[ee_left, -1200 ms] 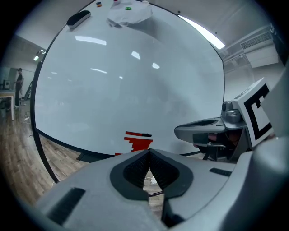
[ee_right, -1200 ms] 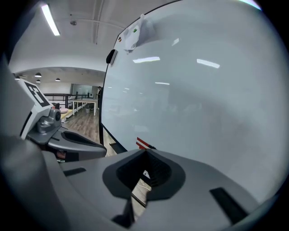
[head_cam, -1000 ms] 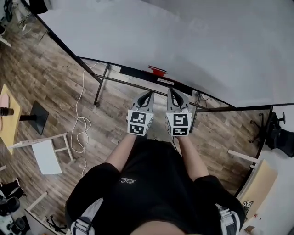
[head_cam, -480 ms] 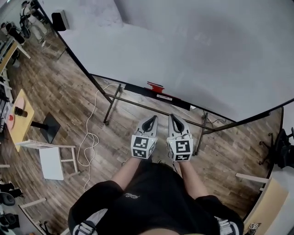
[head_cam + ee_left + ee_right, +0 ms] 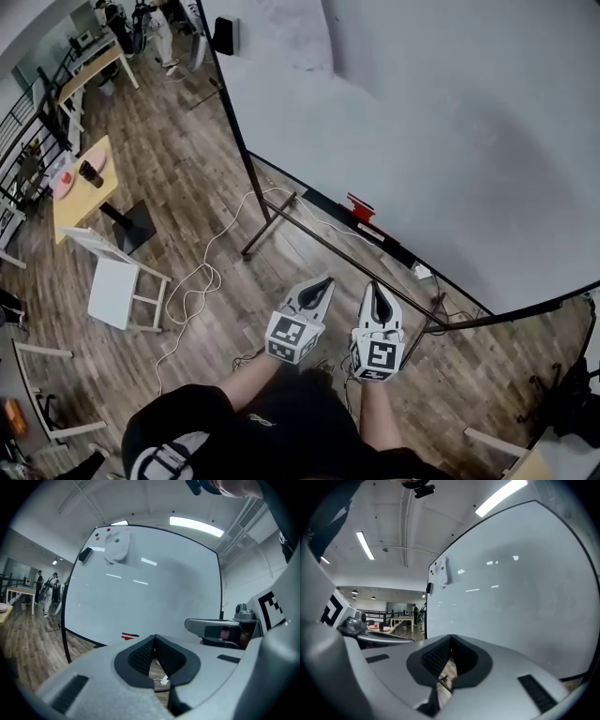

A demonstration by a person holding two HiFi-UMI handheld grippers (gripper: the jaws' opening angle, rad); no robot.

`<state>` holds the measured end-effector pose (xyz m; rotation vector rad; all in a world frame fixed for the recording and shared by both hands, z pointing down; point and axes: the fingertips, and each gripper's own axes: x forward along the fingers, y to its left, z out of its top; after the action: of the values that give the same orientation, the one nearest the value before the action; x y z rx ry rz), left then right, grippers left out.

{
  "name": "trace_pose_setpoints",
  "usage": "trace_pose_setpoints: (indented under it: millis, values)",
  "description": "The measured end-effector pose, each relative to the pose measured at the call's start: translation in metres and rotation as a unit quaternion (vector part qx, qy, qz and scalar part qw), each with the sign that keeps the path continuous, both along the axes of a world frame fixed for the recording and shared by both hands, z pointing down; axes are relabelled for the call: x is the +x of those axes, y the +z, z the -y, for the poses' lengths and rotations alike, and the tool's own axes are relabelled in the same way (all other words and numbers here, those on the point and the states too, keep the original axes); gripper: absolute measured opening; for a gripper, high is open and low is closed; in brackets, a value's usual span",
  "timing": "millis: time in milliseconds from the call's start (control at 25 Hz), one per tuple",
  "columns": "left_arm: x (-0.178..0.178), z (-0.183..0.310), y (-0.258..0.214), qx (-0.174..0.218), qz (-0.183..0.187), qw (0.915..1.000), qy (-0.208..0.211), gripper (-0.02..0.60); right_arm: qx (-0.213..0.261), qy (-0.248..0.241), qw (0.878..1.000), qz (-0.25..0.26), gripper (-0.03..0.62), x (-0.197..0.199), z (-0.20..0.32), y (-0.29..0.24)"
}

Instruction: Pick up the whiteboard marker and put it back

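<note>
A large whiteboard (image 5: 441, 141) on a metal stand fills the upper right of the head view. A small red object (image 5: 360, 206), seemingly the marker, lies on the tray along its lower edge; in the left gripper view this red object (image 5: 130, 635) sits just left of the jaw tips. My left gripper (image 5: 325, 281) and right gripper (image 5: 374, 286) are held side by side, pointing at the board and well short of it. Both are shut and hold nothing. The jaws of the left gripper (image 5: 155, 637) and of the right gripper (image 5: 451, 637) meet at their tips.
The stand's dark legs (image 5: 281, 220) and a white cable (image 5: 202, 281) are on the wooden floor left of the grippers. A white stool (image 5: 117, 286) and a table (image 5: 80, 183) with a pink plate and cup are further left. A black eraser (image 5: 225, 36) clings to the board's top corner.
Both grippers have risen and moved forward toward the whiteboard, still shut and side by side. The head view has swung, so the board now looms larger and nearer.
</note>
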<state>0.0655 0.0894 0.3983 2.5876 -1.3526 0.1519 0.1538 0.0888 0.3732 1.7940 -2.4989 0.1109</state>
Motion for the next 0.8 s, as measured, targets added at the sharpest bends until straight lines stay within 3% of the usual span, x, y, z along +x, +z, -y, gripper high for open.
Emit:
trace_pose_setpoints:
  millis: [360,800]
  values:
    - [-0.01,0.023,-0.048,0.044,-0.017,0.9987,0.017,0.008,0.024,0.014,1.0,-0.005,0.003,0.003,0.008,-0.032]
    - [-0.026,0.048,-0.075,0.071,-0.035,0.9967,0.014,0.008,0.05,0.027,0.998,-0.014,0.003,-0.011,0.027,-0.061]
